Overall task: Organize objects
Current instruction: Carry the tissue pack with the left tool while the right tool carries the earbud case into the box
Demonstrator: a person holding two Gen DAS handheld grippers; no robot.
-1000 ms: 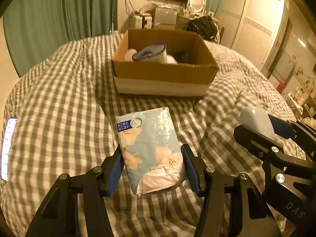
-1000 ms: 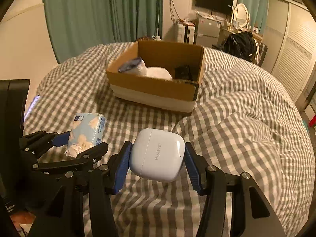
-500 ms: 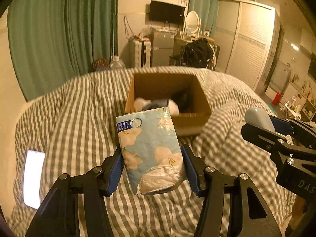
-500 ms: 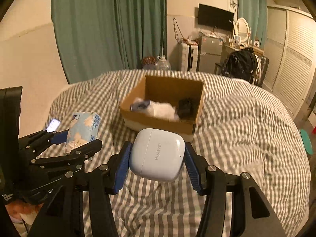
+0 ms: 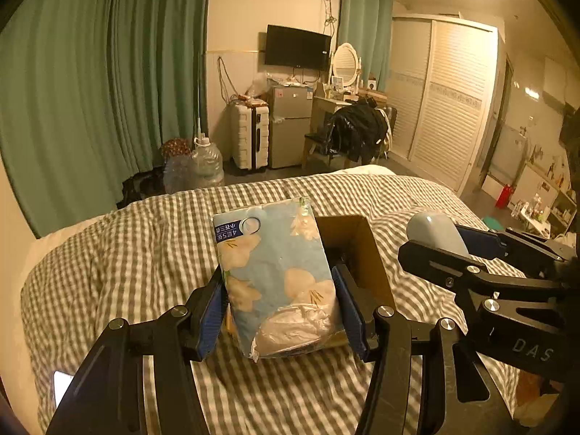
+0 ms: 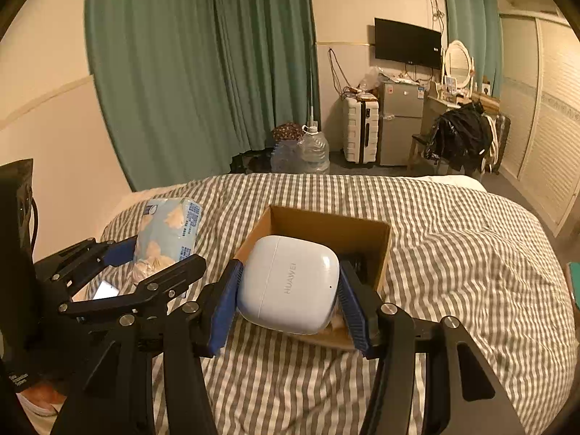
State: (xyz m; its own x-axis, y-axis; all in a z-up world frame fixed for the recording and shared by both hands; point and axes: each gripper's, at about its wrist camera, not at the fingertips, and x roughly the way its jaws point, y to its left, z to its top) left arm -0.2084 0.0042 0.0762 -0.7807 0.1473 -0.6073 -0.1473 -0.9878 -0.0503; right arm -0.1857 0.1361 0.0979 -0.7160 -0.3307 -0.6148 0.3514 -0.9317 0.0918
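Meanwhile left gripper point(image 5: 279, 306) clamps tissue pack point(image 5: 272, 275), right gripper point(image 6: 288, 301) earbud case point(image 6: 290, 282); cardboard box point(image 6: 337, 228) behind.

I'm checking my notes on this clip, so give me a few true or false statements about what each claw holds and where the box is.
1. The left claw grips a blue floral tissue pack. True.
2. The right claw is empty. False: it clamps a white rounded earbud case.
3. The brown cardboard box sits on the grey checked bedspread. True.
4. The tissue pack lies inside the box. False: it is held in the claw.
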